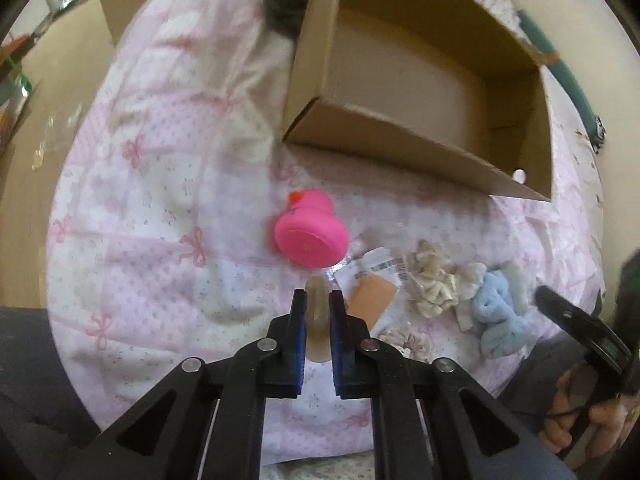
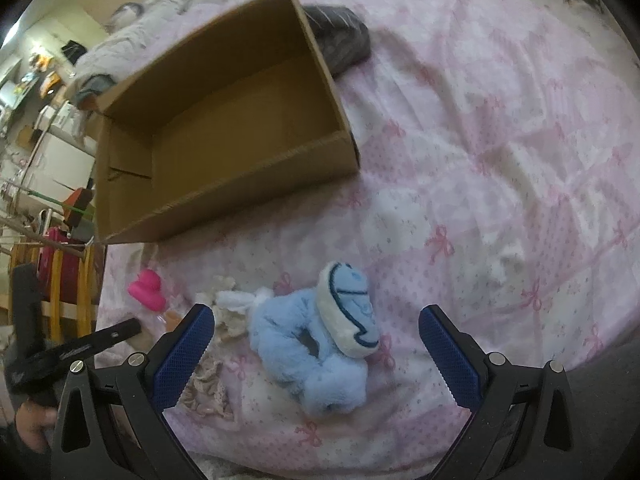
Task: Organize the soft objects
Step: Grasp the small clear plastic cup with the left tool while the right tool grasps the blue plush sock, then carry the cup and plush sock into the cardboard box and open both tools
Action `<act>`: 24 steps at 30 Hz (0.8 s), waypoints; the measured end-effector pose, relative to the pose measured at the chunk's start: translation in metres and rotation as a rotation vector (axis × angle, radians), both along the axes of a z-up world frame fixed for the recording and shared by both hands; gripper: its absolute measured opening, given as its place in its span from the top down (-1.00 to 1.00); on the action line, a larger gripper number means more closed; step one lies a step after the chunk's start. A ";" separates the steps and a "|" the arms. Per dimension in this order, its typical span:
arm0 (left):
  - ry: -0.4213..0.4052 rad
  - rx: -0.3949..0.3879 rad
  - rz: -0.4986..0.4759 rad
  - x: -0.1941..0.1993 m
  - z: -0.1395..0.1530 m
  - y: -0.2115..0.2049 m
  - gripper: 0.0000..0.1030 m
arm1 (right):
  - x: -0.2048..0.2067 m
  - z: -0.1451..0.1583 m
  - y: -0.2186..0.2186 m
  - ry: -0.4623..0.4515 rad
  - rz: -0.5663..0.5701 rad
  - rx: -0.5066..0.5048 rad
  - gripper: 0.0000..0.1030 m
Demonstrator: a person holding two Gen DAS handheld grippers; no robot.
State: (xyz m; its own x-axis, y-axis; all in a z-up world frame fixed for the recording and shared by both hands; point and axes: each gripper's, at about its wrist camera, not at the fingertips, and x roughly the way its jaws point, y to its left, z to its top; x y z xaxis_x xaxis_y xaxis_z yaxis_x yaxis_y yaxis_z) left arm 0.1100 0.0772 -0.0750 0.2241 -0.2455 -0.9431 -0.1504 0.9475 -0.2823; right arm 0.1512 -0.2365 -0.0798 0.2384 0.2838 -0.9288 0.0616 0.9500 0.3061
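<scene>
My left gripper [image 1: 317, 298] is shut on a small beige soft piece [image 1: 317, 320], held above the pink bedspread. A pink rubber duck [image 1: 310, 230] lies on its side just beyond it. Right of it lie a cream scrunchie [image 1: 430, 282] and a blue plush headband [image 1: 498, 314]. An open empty cardboard box [image 1: 384, 136] stands farther back. My right gripper [image 2: 316, 330] is open, its fingers either side of the blue plush headband [image 2: 316, 352], which lies on the bed. The box [image 2: 224, 208] is beyond, the duck [image 2: 146, 290] to the left.
A dark pouch [image 2: 340, 40] lies behind the box. A packet with an orange card and label [image 1: 374, 282] lies beside the duck. A pinkish scrunchie [image 2: 208, 390] lies by my right gripper's left finger. The bed edge drops off at left, with shelves and clutter beyond.
</scene>
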 end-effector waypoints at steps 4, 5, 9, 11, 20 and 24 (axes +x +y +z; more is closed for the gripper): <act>-0.033 0.028 -0.004 -0.009 0.009 0.009 0.82 | 0.001 -0.023 0.011 0.096 0.033 -0.025 -1.00; -0.032 0.026 0.000 -0.007 0.009 0.011 0.82 | 0.001 -0.027 0.017 0.110 0.061 -0.039 -1.00; -0.030 0.033 0.016 0.002 -0.001 0.001 0.82 | -0.001 -0.032 0.035 0.091 0.119 -0.105 -0.63; -0.040 0.041 0.013 0.001 0.001 0.001 0.82 | -0.003 -0.029 0.037 0.071 0.126 -0.115 -0.18; -0.100 0.041 0.004 0.002 0.010 -0.012 0.82 | -0.010 0.010 0.022 -0.027 0.074 -0.044 0.52; -0.152 0.037 0.014 0.002 0.028 -0.010 0.82 | -0.017 0.046 0.014 -0.148 0.072 -0.007 0.52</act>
State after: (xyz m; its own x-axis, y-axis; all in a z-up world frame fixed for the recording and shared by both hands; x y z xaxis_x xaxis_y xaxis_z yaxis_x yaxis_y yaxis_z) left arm 0.1122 0.0668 -0.0466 0.3683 -0.2070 -0.9064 -0.1218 0.9557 -0.2678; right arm 0.1337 -0.2222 -0.0340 0.3523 0.2987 -0.8870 -0.0521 0.9525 0.3000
